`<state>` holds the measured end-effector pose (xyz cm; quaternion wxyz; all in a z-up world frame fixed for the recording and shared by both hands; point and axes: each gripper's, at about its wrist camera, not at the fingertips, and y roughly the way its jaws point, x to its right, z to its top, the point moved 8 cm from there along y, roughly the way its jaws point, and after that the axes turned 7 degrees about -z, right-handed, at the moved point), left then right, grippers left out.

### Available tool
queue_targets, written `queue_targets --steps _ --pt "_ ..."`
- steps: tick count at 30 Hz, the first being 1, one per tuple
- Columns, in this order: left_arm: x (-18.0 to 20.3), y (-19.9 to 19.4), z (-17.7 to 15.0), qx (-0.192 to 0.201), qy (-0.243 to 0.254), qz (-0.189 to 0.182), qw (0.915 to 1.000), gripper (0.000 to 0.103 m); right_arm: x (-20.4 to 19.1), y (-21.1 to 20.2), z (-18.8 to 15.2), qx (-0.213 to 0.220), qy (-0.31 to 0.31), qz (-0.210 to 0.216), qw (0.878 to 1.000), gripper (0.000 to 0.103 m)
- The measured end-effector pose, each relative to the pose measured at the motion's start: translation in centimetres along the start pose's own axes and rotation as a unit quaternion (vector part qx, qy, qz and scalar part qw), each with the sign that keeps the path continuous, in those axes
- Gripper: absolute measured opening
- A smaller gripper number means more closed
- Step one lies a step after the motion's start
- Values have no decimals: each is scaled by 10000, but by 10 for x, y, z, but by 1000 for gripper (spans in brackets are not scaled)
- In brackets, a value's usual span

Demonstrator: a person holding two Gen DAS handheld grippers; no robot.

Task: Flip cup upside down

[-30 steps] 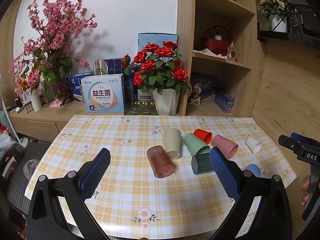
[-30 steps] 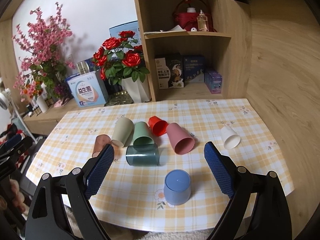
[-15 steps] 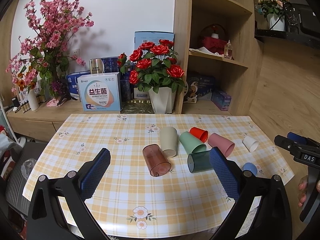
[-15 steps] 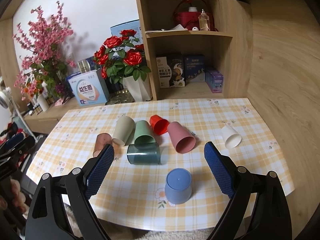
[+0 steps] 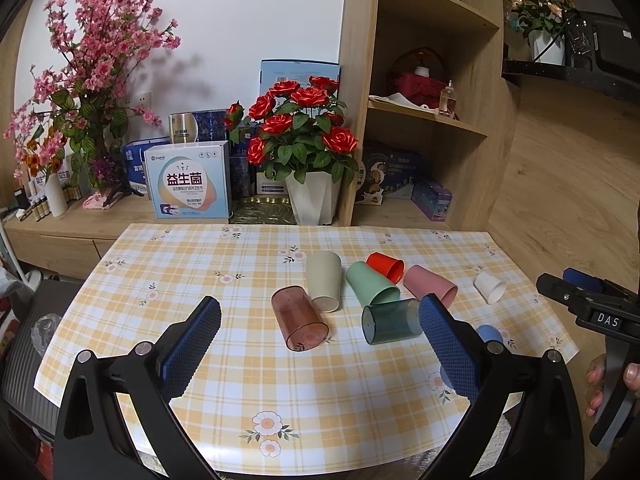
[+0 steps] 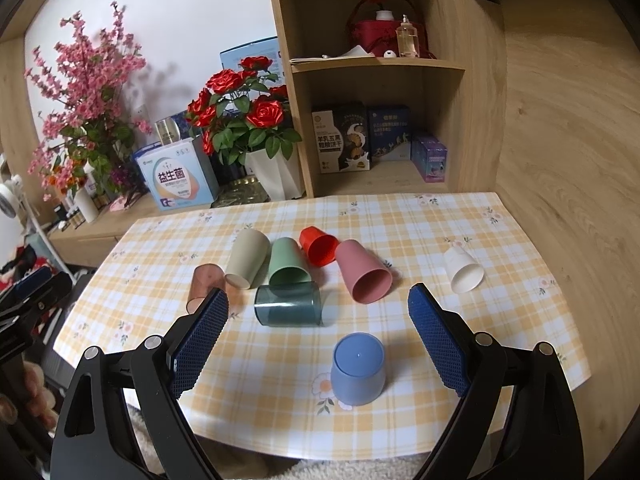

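Several cups lie on their sides on the checked tablecloth (image 6: 440, 224): a clear brown cup (image 5: 299, 317), a beige cup (image 5: 324, 285), a green cup (image 5: 370, 288), a dark clear teal cup (image 6: 288, 305), a red cup (image 6: 319, 245), a pink cup (image 6: 364, 272) and a white cup (image 6: 462, 269). A blue cup (image 6: 357, 368) stands upside down near the front edge. My left gripper (image 5: 316, 344) is open and empty above the front of the table. My right gripper (image 6: 318, 340) is open and empty, with the blue cup between its fingers in view, farther off.
A white pot of red roses (image 5: 304, 152), boxes and a pink blossom vase (image 5: 56, 200) stand on the sideboard behind the table. A wooden shelf unit (image 6: 380, 80) stands at the back right. The other gripper shows at the right edge of the left wrist view (image 5: 592, 308).
Both grippers have drawn back and risen slightly from the table, so the cups look smaller. The cups have not moved and both grippers stay open.
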<state>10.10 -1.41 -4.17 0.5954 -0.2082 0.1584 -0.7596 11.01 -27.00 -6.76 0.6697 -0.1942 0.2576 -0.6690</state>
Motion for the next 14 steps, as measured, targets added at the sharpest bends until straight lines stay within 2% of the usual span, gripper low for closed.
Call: queue_targets --steps 14 --pt "-6 2 -1 -58 -85 174 9998 97 1 2 -3 -13 23 -2 10000 88"
